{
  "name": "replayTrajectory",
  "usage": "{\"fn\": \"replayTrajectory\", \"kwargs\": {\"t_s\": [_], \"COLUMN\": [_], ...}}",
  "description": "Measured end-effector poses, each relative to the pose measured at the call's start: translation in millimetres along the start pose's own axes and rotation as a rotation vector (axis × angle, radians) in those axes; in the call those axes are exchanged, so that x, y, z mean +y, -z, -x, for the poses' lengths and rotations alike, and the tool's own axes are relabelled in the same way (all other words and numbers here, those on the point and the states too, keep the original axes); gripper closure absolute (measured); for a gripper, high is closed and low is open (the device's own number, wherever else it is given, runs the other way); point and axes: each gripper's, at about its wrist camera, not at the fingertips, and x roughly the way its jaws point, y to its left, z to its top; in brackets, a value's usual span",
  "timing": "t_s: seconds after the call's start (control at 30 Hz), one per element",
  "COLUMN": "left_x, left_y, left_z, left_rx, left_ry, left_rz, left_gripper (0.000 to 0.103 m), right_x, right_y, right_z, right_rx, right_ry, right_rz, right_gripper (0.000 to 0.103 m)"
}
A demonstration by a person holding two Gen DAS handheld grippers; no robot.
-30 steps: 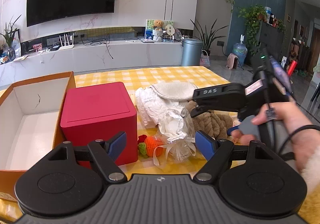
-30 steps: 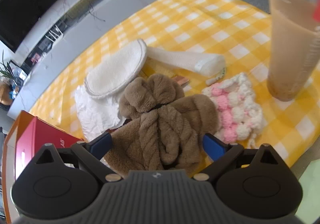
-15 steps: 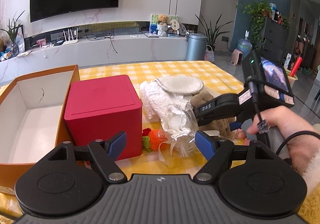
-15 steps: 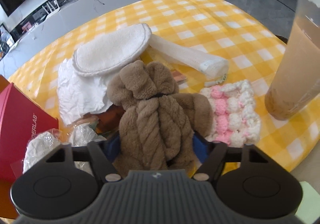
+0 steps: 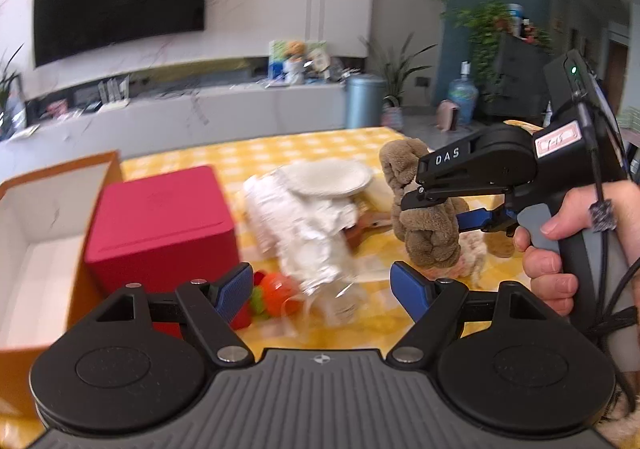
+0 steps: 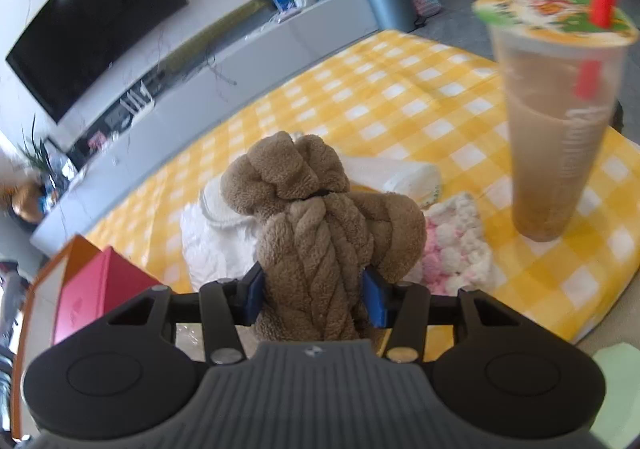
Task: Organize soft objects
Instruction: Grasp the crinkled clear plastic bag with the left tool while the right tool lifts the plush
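Brown braided plush fabric (image 6: pixel 320 249) is filling our right gripper (image 6: pixel 314 295), whose blue pads are pinching it on both sides, with the pink-and-white fluffy piece (image 6: pixel 456 249) just beyond to the right. We are holding our left gripper (image 5: pixel 322 287) spread wide, the crocheted carrot (image 5: pixel 276 291) and clear wrapped bundle (image 5: pixel 324 269) lying just ahead between its fingers, the red box (image 5: pixel 160 225) ahead to the left.
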Motion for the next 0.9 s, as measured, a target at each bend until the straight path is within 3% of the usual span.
{"fn": "replayTrajectory", "kwargs": {"t_s": [0.2,0.37,0.67,0.73,0.8,0.9], "left_x": [-15.0,-28.4,-32.9,-33.2,-36.4,-37.3], "left_y": [1.9,1.0,-5.3,-4.8,-3.6,-2.9], "left_z": [-34.2,-57.7,-84.4,-86.1,-85.2,-84.2], "left_rx": [0.030,0.076,0.112,0.101,0.085,0.075], "left_ry": [-0.028,-0.108,-0.137,-0.164,-0.204,-0.217], "left_rz": [-0.033,-0.113,-0.068,-0.064,-0.080,-0.080], "left_gripper": [0.011,0.011,0.012,0.018,0.040,0.048], "right_x": [-6.8,-10.1,-2.8,-4.7,-5.5,-6.1], "right_y": [1.6,-0.4,-0.7,-0.8,-0.9,-0.7], "right_z": [8.5,9.9,6.0,8.1,9.7,10.3], "right_rx": [-0.011,-0.006,0.002,-0.007,-0.010,-0.007], "right_ry": [-0.009,-0.025,-0.008,-0.008,-0.004,-0.001], "right_rz": [-0.024,-0.031,0.003,-0.005,-0.007,-0.006], "right_gripper": [0.053,0.053,0.053,0.053,0.053,0.053]}}
